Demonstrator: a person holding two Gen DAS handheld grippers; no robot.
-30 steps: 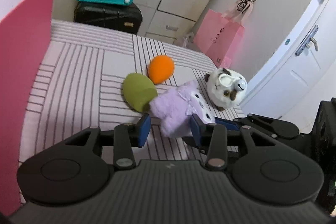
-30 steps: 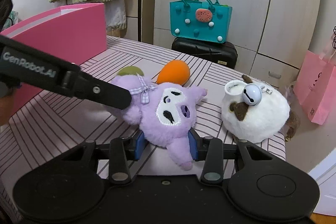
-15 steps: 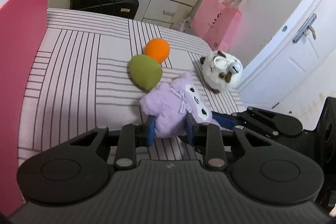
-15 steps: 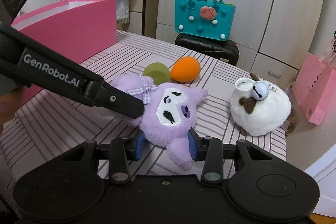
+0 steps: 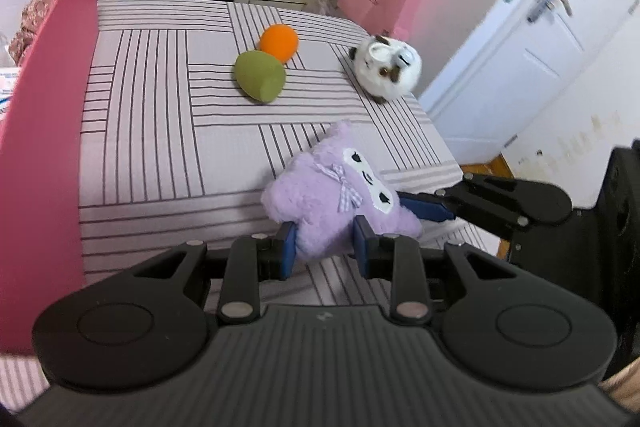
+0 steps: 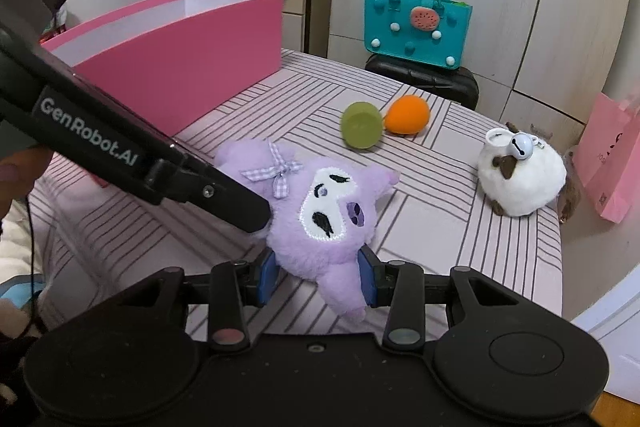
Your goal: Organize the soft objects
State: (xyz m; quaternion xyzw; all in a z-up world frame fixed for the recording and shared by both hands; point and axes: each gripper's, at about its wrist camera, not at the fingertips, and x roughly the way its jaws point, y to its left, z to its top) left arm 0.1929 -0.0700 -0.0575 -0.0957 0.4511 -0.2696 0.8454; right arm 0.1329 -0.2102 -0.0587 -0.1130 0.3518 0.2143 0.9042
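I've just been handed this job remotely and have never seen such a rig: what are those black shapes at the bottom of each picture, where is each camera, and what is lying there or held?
There is no robot arm: a person holds a two-finger gripper in each hand, and a fisheye camera on each looks forward along its fingers. The black shapes are the grippers' own bodies. One picture is from the left gripper, the other from the right gripper. Both are closed on the same purple plush, each on a different part. On the striped surface lie a green sponge, an orange sponge and a white plush with a bell. A pink box stands to the left, open at the top.
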